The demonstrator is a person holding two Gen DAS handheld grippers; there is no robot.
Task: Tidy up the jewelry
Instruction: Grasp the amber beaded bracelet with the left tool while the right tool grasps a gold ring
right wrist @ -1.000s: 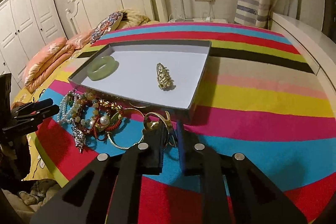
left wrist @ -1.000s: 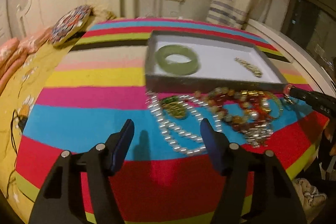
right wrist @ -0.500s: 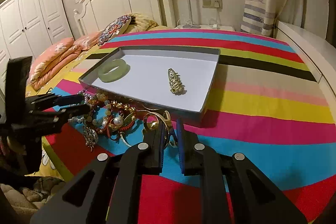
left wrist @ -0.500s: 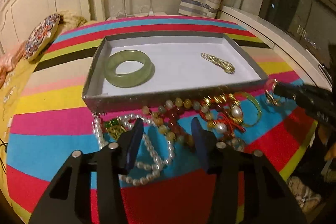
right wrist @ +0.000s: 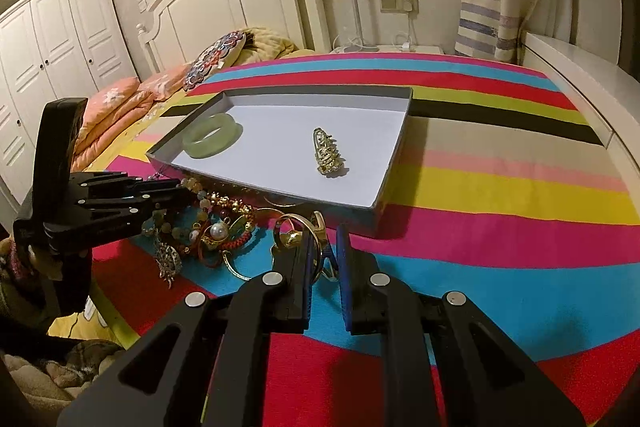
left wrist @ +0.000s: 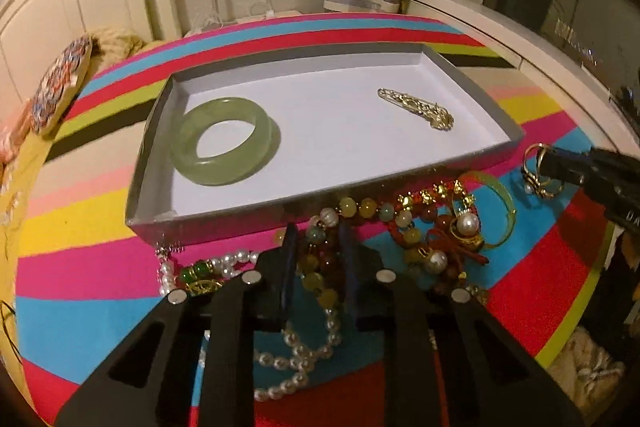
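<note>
A grey tray (left wrist: pixel 496 155) (right wrist: pixel 384 187) with a white floor lies on the striped bedspread. It holds a green jade bangle (left wrist: pixel 224 143) (right wrist: pixel 212 137) and a gold hair clip (left wrist: pixel 420 109) (right wrist: pixel 328 153). A tangled jewelry pile (left wrist: pixel 436 227) (right wrist: pixel 218 231) lies in front of the tray. My left gripper (left wrist: pixel 318 239) has narrowed around a yellow-and-red bead bracelet (left wrist: pixel 316 263) in the pile, over a pearl necklace (left wrist: pixel 296 351). My right gripper (right wrist: pixel 324 247) is shut on a gold ring cluster (right wrist: pixel 316 227) on the spread.
The bed's striped spread (right wrist: pixel 500 195) runs to a white headboard (right wrist: pixel 224 3) and pillows (right wrist: pixel 120 111) at the far left. A white ledge (right wrist: pixel 592 83) lines the right side. The bed's near edge drops off just behind the pile.
My left gripper moved forward and right into the pile and its jaws closed in around the bead bracelet. My right gripper stayed shut on the gold rings, hardly moving.
</note>
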